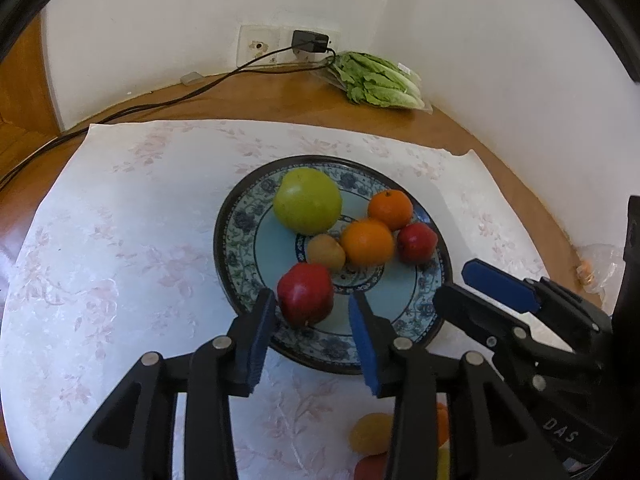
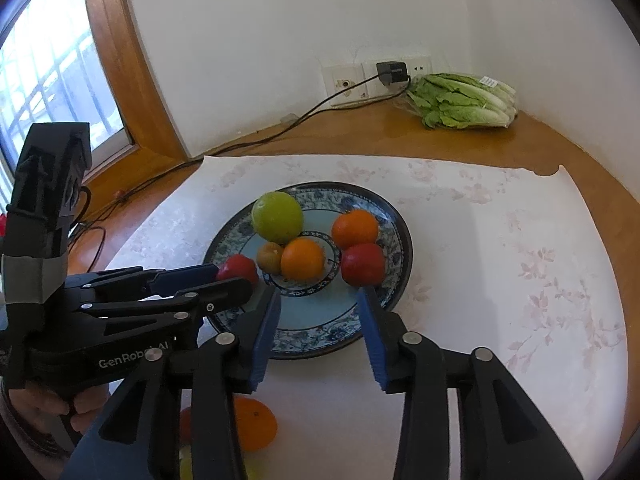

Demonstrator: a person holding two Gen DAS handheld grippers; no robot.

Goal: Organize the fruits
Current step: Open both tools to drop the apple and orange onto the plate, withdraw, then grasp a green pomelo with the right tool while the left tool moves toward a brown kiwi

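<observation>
Since both grippers hover over the plate's near rim with nothing between the pads, the next pick turns on which fruit sits closest to which jaws.

Nearest, off the plate by the near edge of the white cloth [image 1: 132, 216]: loose fruit tucked under the grippers. Left wrist view shows a yellow fruit [image 1: 370, 432] plus slivers of red and orange; right wrist view shows a loose orange [image 2: 256, 424] and a yellowish piece below it, mostly hidden by the fingers.

Left gripper [image 1: 312, 316]: jaws part open, empty. Near red apple [image 1: 305, 294] sits on the plate [image 1: 236, 248] at its near-left rim, just ahead of the tips and between their lines, not touched. Roundish, no long axis that matters.

Right gripper [image 2: 319, 312]: jaws part open, empty, over bare plate. Far red apple [image 2: 363, 264] lies just beyond the right fingertip.

Further in: kiwi-like brown fruit [image 1: 326, 252], centre orange [image 1: 367, 242], far orange [image 1: 390, 209], green apple [image 1: 307, 200] towards the far rim.

Judgement: left is nearer the near red apple, right nearer the other.

Right view alone shows the person's hand [image 2: 48, 404] on the left gripper's handle.
</observation>
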